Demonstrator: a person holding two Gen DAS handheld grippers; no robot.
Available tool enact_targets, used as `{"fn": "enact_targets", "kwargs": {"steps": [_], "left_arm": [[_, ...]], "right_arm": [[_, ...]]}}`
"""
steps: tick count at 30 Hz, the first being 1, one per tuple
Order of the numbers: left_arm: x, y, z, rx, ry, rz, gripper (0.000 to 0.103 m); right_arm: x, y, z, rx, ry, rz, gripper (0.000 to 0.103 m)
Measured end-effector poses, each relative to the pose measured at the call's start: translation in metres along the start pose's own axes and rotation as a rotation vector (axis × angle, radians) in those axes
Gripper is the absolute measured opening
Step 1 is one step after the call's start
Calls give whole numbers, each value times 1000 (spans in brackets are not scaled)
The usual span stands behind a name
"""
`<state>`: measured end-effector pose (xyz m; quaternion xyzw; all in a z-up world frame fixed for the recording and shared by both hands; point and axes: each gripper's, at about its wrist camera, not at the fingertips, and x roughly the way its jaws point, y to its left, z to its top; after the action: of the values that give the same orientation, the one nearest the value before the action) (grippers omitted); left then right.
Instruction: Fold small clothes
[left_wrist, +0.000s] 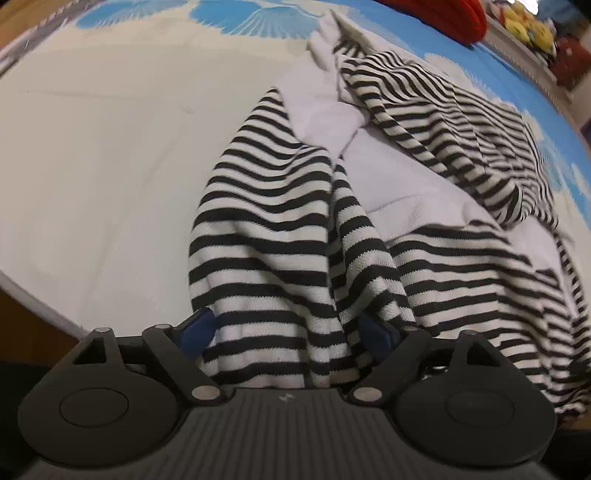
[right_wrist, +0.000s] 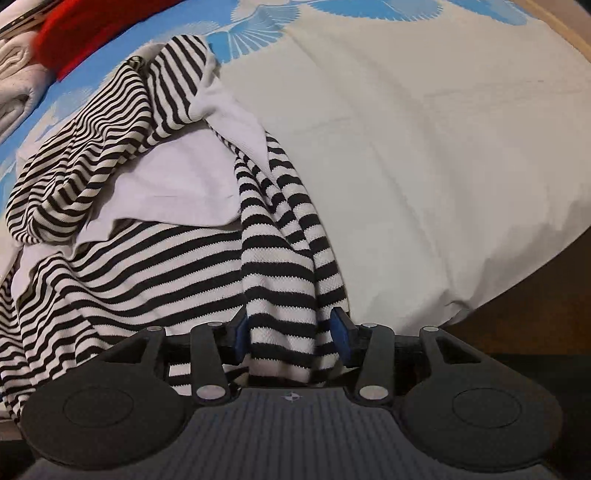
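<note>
A black-and-white striped garment (left_wrist: 280, 229) with a plain white lining lies crumpled on the white bed sheet (left_wrist: 110, 155). In the left wrist view my left gripper (left_wrist: 288, 332) has striped cloth bunched between its blue pads (left_wrist: 195, 328), jaws fairly wide around the bundle. In the right wrist view the same striped garment (right_wrist: 280, 236) runs up from my right gripper (right_wrist: 291, 328), whose blue pads (right_wrist: 340, 328) clamp a gathered striped edge near the bed's front edge. The fingertips are partly hidden by cloth.
A red item (left_wrist: 443, 14) and yellow plush toys (left_wrist: 528, 22) sit beyond the bed's far side. The sheet has a blue shell pattern (right_wrist: 258, 33) at the far end. A folded white cloth (right_wrist: 18, 74) lies at far left. The dark floor (right_wrist: 535, 288) shows past the bed edge.
</note>
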<state>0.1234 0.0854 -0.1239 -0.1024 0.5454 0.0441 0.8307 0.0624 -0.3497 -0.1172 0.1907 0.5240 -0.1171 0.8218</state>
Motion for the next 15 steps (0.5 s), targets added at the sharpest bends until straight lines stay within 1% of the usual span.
{"fn": "enact_targets", "kwargs": {"steps": [1,2,3,4,5,6,8,9,10,11,12,13,14,15], "left_arm": [[1,-4,-2,18,-11,17,88],[1,-6,-3,33,-22,39,84],[1,-7,-5,55,-31,77,73],[1,-9,-7,81,-41,112,68],[-3,-10,-9,102,-56,135,55],[-5,-8,-9,104,-62,143,31],[-13,3,-7,72,-61,150,10],[-17,9,-6,46,-68,161,9],[-21,17,-5,20,-78,174,9],[-24,23,-4,4,-81,181,9],[-25,28,-3,-8,-77,171,9],[-25,32,-3,-18,-66,149,9],[-25,34,-3,-29,-58,135,11],[-26,37,-3,-48,-58,125,19]], "right_arm": [[1,2,-1,-2,-3,-2,47],[1,5,-1,-11,-5,-4,47],[2,9,-2,-26,-6,-14,48],[3,12,-2,-42,-8,-27,48],[5,15,-3,-61,-14,-42,48],[7,18,-3,-78,-19,-52,48],[7,22,-3,-102,-29,-68,48],[7,23,-3,-105,-34,-72,40],[6,23,-2,-101,-41,-72,24],[5,21,-1,-89,-45,-57,18],[4,20,1,-75,-43,-39,9],[3,20,1,-61,-43,-38,8],[2,19,1,-58,-46,-47,8],[2,19,1,-55,-48,-53,8]]}}
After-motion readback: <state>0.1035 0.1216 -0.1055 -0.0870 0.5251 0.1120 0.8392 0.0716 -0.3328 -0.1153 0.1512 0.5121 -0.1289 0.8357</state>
